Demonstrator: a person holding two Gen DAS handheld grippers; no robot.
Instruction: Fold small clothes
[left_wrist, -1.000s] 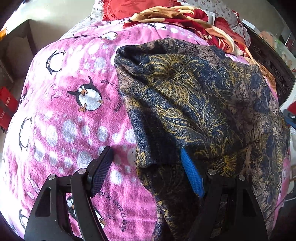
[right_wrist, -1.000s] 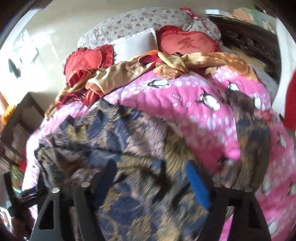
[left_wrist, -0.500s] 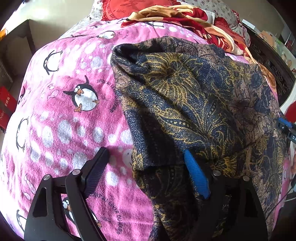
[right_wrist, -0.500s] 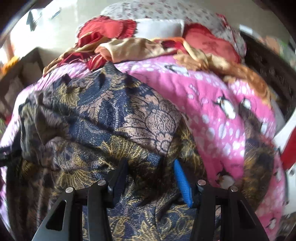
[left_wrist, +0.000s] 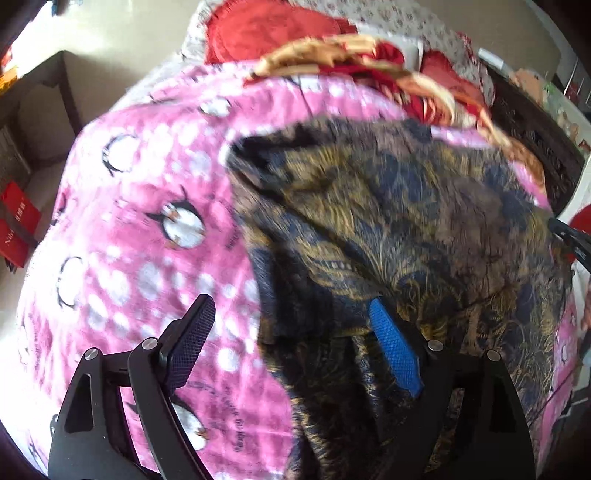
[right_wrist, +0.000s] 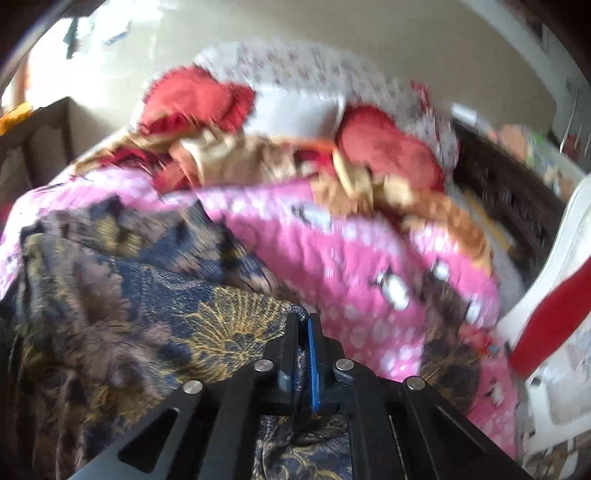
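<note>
A dark blue, gold and brown patterned garment lies crumpled on a pink penguin blanket. It also shows in the right wrist view. My left gripper is open, its jaws wide apart over the garment's left edge; the blue finger rests against a fold and the black finger is over the blanket. My right gripper is shut on the garment's right edge, with cloth pinched between the fingers. The right gripper's tip shows at the far right of the left wrist view.
Red cushions and a tan and red cloth pile lie at the far end of the bed with floral pillows. A dark wooden bed frame runs along the right. A white and red object stands at the right edge.
My right gripper has closed from open onto the garment's edge and swung right. My left gripper stays open at the garment's left edge; its view has shifted slightly and is blurred.
</note>
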